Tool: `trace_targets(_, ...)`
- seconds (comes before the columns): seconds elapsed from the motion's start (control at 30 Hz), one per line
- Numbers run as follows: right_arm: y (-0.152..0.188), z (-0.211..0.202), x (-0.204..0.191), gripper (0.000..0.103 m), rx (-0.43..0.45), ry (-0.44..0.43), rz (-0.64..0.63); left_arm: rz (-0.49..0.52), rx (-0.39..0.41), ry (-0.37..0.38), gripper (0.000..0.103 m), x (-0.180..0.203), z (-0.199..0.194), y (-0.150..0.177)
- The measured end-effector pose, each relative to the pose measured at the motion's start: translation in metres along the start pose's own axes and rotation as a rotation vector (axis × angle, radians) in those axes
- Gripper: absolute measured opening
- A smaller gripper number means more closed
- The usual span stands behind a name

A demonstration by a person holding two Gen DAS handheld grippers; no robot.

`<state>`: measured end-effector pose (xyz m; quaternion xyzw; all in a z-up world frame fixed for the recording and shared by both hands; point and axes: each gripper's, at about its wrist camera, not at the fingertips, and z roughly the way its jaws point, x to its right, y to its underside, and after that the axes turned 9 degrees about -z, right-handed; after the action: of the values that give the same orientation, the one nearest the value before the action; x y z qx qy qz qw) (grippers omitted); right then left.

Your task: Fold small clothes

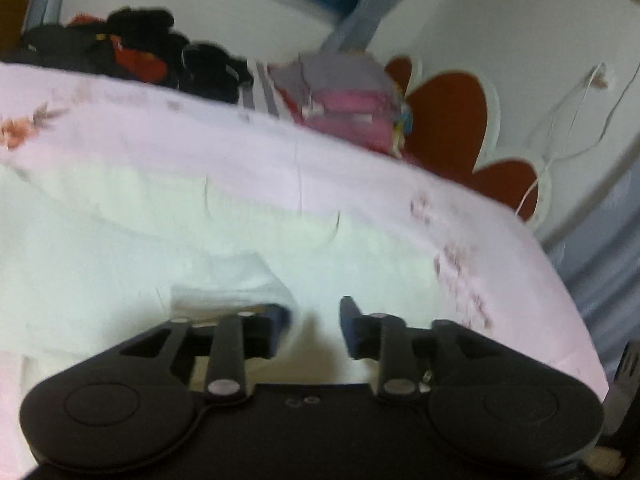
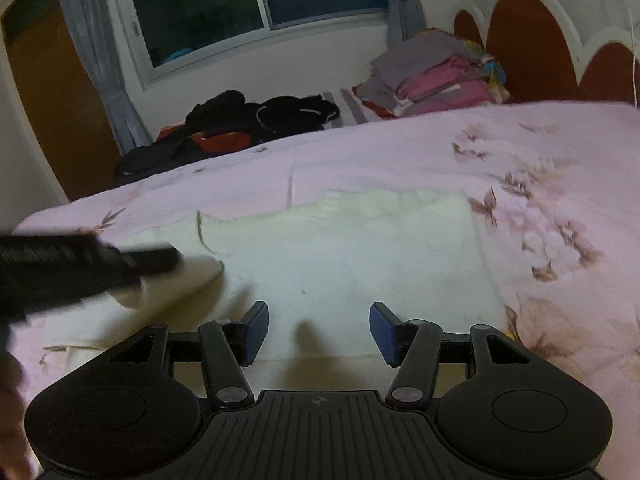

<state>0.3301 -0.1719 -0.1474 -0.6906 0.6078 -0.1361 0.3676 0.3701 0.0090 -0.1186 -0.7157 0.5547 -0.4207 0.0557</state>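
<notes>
Nearest to us in the right wrist view, the right gripper (image 2: 319, 332) hangs over a cream knitted garment (image 2: 360, 256), its blue-padded jaws moderately wide apart with nothing between them. The garment lies flat on a bed covered by a pink floral bedspread (image 2: 400, 152), its textured knit edge toward the far side. At the garment's left edge a fold of cream cloth is raised, and the left gripper (image 2: 120, 260) comes in from the left as a dark blur just beside that fold; we cannot tell whether it touches.

In the blurred left wrist view, the left gripper (image 1: 315, 326) has its jaws narrowly parted, with a flap of the cream garment (image 1: 240, 276) just beyond its left fingertip and nothing pinched between the pads.

Farther off, at the bed's far side, lie a heap of black and red clothes (image 2: 248, 120) to the left and a stack of folded grey and pink clothes (image 2: 436, 76) to the right, beside a red scalloped headboard (image 2: 532, 40). Beyond them is a dark window (image 2: 256, 4) with grey curtains (image 2: 84, 20).
</notes>
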Motion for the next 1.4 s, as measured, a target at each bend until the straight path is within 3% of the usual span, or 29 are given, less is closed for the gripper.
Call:
trace_targets(0.03, 0.000, 0.000, 0.000, 0.056, -0.001, -0.004, 0.006, 0.003, -0.002, -0.005, 0.049, 0.000, -0.002, 0.002)
trace_targets(0.07, 0.001, 0.000, 0.000, 0.056, -0.003, -0.013, 0.010, 0.008, 0.010, -0.016, 0.065, -0.004, -0.007, -0.001)
trace_targets(0.1, 0.001, 0.001, -0.002, 0.056, -0.004, -0.023, 0.011, 0.018, 0.043, -0.023, 0.072, -0.007, -0.017, 0.000)
trace_targets(0.33, -0.003, 0.010, -0.040, 0.056, 0.005, -0.125, -0.058, 0.063, 0.162, -0.145, 0.079, -0.045, -0.073, -0.012)
trace_targets(0.47, 0.000, 0.019, -0.074, 0.056, -0.009, -0.152, -0.177, 0.059, 0.159, -0.267, 0.079, -0.079, -0.088, -0.004)
trace_targets(0.57, 0.010, 0.025, -0.095, 0.056, -0.027, -0.148, -0.273, 0.026, 0.140, -0.317, 0.078, -0.100, -0.094, 0.007)
trace_targets(0.73, 0.025, 0.038, -0.106, 0.056, -0.035, -0.090, -0.361, 0.004, 0.106, -0.346, 0.077, -0.114, -0.093, 0.016)
trace_targets(0.93, 0.012, 0.053, -0.103, 0.055, -0.007, -0.070, -0.332, 0.017, 0.113, -0.355, 0.077, -0.108, -0.079, 0.010)
trace_targets(0.97, 0.009, 0.055, -0.102, 0.048, -0.002, -0.074, -0.324, 0.022, 0.113, -0.363, 0.077, -0.108, -0.076, 0.008)
trace_targets(1.0, 0.005, 0.056, -0.102, 0.006, -0.003, -0.078, -0.319, 0.031, 0.111, -0.375, 0.077, -0.108, -0.071, 0.009)
trace_targets(1.33, -0.029, 0.027, -0.035, 0.007, 0.091, -0.001, -0.139, 0.092, 0.142, -0.450, 0.071, -0.101, -0.055, 0.009)
trace_targets(1.4, -0.032, 0.026, -0.017, 0.007, 0.075, 0.009, -0.110, 0.100, 0.155, -0.450, 0.062, -0.100, -0.054, 0.009)
